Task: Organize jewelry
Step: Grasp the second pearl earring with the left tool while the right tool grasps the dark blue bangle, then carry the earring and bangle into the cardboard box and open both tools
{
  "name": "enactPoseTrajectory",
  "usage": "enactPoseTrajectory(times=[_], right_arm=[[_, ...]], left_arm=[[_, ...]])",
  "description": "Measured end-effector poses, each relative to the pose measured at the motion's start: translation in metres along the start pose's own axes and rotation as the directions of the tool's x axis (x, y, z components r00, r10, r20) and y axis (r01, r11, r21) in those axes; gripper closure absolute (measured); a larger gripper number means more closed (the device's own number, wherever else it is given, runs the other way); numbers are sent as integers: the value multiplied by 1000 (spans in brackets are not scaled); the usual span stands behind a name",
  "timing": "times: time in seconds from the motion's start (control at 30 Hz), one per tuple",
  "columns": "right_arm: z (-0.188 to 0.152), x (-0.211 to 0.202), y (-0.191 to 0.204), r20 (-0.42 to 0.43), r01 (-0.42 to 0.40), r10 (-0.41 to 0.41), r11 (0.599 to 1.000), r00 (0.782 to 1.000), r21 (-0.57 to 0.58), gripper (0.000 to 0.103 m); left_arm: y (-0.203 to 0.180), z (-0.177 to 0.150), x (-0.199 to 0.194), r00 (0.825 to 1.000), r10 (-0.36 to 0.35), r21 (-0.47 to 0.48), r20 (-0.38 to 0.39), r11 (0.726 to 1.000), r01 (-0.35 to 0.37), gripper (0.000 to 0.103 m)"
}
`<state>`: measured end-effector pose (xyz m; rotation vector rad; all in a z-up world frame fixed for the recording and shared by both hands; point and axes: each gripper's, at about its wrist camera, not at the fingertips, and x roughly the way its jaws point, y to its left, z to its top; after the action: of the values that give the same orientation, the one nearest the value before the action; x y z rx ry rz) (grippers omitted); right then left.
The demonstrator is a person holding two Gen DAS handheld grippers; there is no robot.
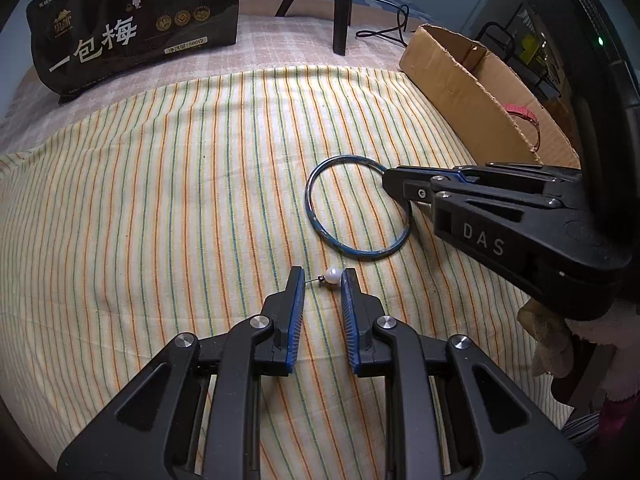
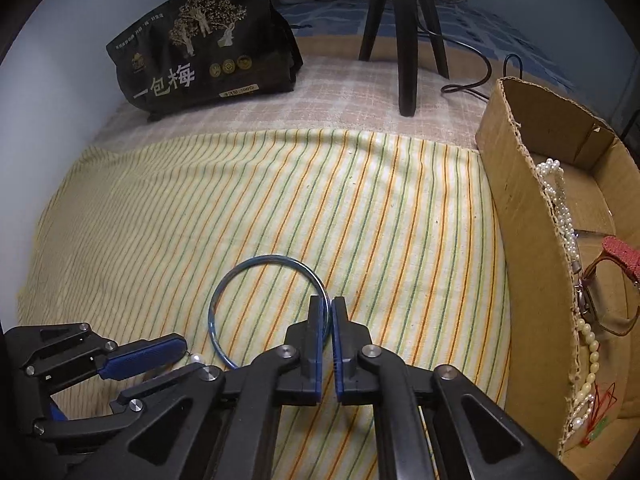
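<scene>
A blue bangle [image 1: 320, 220] lies on the striped cloth [image 1: 160, 200]. My right gripper [image 2: 328, 304] is shut on the bangle's rim [image 2: 224, 288]; it shows from the side in the left wrist view [image 1: 390, 180]. A small pearl earring with a thin pin [image 1: 333, 276] lies between the tips of my left gripper [image 1: 322, 278], which is open around it; the pearl touches the right finger. In the right wrist view the pearl [image 2: 196, 359] sits by the left gripper's blue pad [image 2: 144, 356].
A cardboard box [image 2: 520, 216] at the right holds pearl strands [image 2: 560, 200] and a pink-strapped watch [image 2: 620, 256]. A black snack bag [image 2: 204, 52] and black tripod legs [image 2: 406, 60] stand at the back. A cable [image 2: 476, 76] runs behind the box.
</scene>
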<state>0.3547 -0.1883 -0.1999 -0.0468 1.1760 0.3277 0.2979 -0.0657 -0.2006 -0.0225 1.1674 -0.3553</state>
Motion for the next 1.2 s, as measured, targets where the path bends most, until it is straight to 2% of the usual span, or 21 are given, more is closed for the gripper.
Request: enactPoseTrajectory(times=[0.37,0.67,0.97,1.2], right_arm=[[-3,-43,7,94,-4,7,999,996,-34,102],[-11,-89,5,168,-2,9,999,986,-44,102],[-19,-136,-9,247,-15,20,1000,969,-21,103],[-24,-168,-39,309,2,-13,999,951,34,102]], left_arm=[[-3,-1,-26,999,12,-3,44,1000,-12,86],[-29,-1,-58,994,-2,23,109,1000,-1,86],[-59,-2,-85,984,-34,36,177,999,28,86],[-76,0,-98,973,-64,33,224,998,58,86]])
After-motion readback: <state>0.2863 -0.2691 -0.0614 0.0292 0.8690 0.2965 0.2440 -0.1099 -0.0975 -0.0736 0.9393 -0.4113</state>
